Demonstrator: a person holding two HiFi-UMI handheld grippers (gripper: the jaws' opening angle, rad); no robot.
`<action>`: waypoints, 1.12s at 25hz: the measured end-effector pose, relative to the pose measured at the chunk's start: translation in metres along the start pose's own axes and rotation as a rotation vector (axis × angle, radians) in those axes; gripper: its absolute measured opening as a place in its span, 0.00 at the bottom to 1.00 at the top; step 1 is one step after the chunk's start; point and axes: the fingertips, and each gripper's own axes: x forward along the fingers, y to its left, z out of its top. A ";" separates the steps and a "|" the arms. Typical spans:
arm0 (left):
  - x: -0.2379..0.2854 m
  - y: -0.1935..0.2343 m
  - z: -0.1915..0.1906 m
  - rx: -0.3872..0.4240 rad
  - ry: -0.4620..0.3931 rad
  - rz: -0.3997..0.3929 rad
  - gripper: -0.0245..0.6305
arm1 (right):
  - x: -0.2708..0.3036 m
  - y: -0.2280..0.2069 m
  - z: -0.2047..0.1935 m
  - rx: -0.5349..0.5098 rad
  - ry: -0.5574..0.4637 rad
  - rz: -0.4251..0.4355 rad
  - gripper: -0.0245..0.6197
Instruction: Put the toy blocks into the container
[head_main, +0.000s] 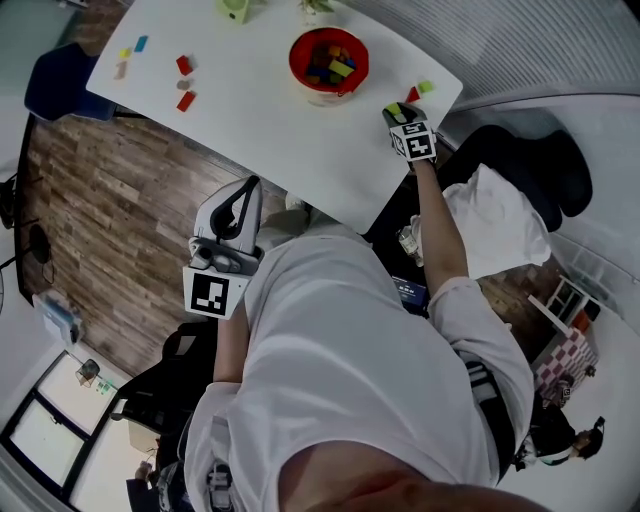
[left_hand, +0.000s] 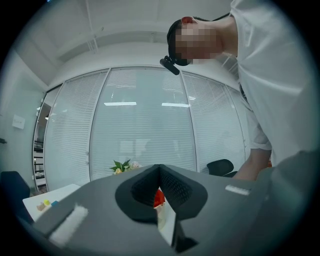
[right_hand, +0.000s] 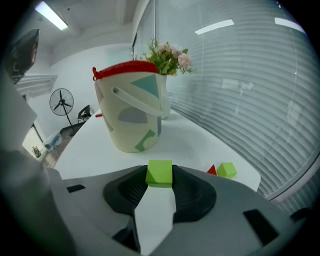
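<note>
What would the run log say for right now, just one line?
right gripper: shut on green block | left gripper: shut, empty | bucket: upright, blocks inside | step: green block not yet in bucket

The person wears a white short-sleeved shirt (head_main: 350, 380) and black headgear (left_hand: 173, 35) with a small dark arm jutting from its front. The left gripper (head_main: 250, 183) has a pale grey and black shell, and both it and the right gripper (head_main: 397, 110) carry a white cube (head_main: 210, 293) printed with black square markers. Seen along the jaws, both bodies are smooth matt grey, with black ribbed pads (right_hand: 191, 192) set in a dark recess.
</note>
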 end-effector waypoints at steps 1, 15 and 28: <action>0.000 0.000 0.000 -0.002 -0.006 -0.004 0.03 | -0.006 0.001 0.008 -0.007 -0.020 -0.003 0.27; 0.002 0.014 0.009 -0.044 -0.103 -0.082 0.03 | -0.118 0.040 0.173 -0.244 -0.366 -0.054 0.27; -0.043 0.042 0.008 -0.072 -0.118 0.011 0.03 | -0.047 0.088 0.224 -0.562 -0.089 0.042 0.27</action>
